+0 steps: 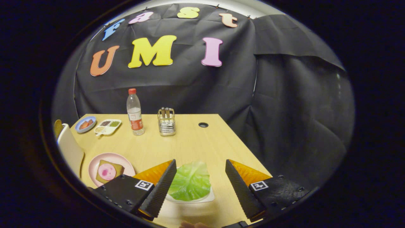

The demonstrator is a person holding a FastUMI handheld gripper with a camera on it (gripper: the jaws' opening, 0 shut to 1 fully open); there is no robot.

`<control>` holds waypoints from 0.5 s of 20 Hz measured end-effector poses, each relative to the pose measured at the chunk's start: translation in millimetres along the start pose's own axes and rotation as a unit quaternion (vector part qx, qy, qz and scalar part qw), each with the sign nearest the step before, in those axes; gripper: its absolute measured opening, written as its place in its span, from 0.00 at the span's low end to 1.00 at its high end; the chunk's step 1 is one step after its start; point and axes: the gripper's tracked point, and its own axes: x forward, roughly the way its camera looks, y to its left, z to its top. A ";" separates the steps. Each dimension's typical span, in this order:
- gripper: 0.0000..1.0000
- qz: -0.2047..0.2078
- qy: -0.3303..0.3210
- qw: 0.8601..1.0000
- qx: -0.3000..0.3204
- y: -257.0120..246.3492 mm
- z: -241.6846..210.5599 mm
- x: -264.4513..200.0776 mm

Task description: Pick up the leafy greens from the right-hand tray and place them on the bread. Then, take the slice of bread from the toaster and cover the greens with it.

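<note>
A green leaf (190, 181) lies on a small white tray (207, 198) on the wooden table, between my two fingers and nearer the left one. My gripper (200, 183) hovers above it, open wide, with nothing held. To the left of the fingers sits a pink plate (95, 164) with a slice of bread (109, 171) topped by a round pink slice of meat. The toaster (68, 145) is a pale body at the table's left side, partly cut off.
Toward the back of the table stand a water bottle (135, 112) and a wire cutlery holder (166, 122). A small blue dish (85, 123) and a divided white dish (108, 126) lie at the back left. The table's right edge runs just past my right finger.
</note>
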 end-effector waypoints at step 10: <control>0.95 0.015 0.122 0.992 0.010 -7.4 -34.5 79.9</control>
